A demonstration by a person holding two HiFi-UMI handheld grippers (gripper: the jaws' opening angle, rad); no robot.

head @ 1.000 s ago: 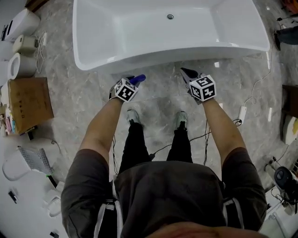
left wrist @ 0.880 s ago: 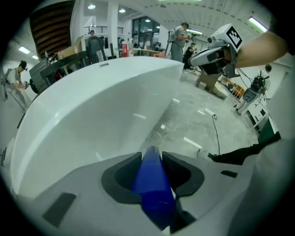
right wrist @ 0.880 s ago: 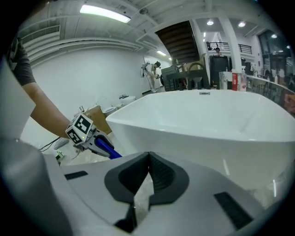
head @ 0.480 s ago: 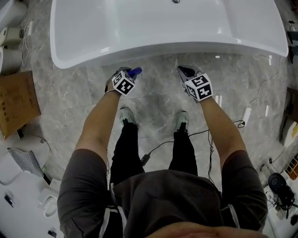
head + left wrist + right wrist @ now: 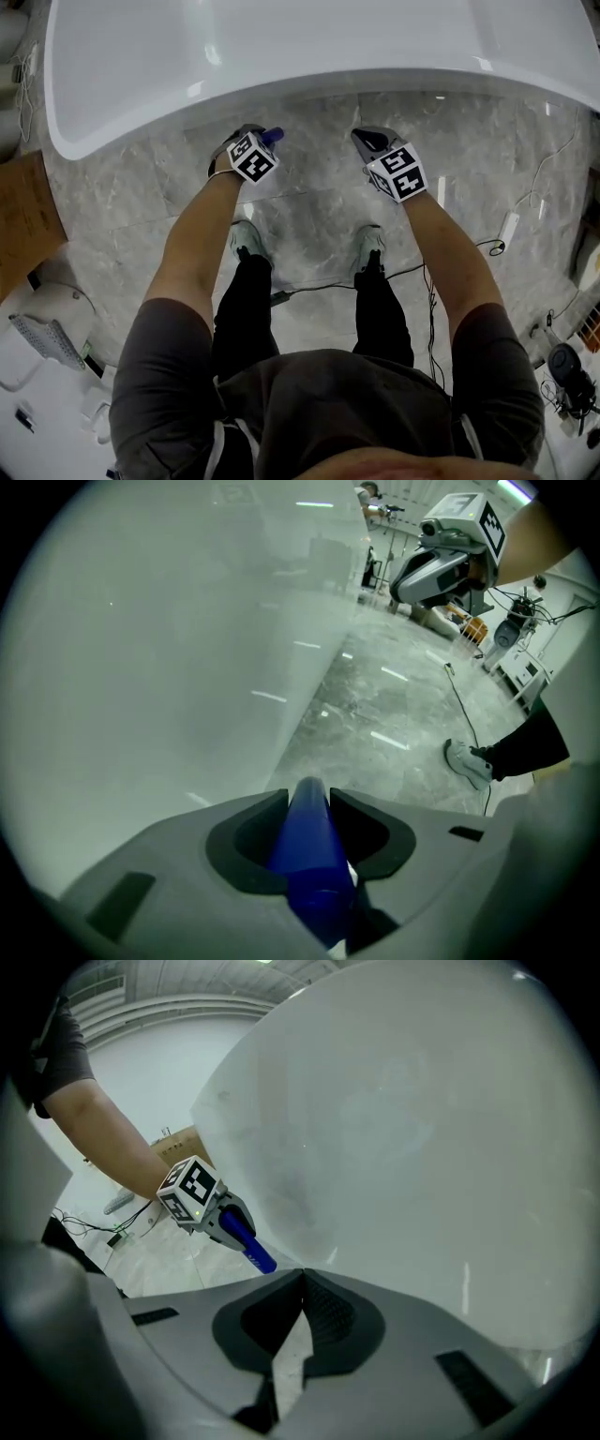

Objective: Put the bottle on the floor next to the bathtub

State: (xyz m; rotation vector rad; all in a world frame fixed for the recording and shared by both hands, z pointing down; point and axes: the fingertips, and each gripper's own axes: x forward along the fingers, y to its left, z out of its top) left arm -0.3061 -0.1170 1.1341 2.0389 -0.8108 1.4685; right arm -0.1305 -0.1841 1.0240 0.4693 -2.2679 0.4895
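Two hand-held grippers hang over a grey marble-look tiled floor (image 5: 314, 211), close beside the curved outer wall of a glossy white bathtub (image 5: 281, 56). Left gripper (image 5: 255, 142) is clenched on a slim dark-blue plastic bottle (image 5: 272, 137), which lies lengthwise between the jaws, off the floor, with its end poking out toward the tub wall. Right gripper (image 5: 366, 141), well apart to the right, has its jaw tips pressed together on nothing.

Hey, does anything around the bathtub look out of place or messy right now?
Nothing looks spilled or damaged. The one untidy thing is a black cable trailing loose across the floor just behind the person's shoes, near the bathtub. The blue bottle sits clamped between the jaws of the left gripper.
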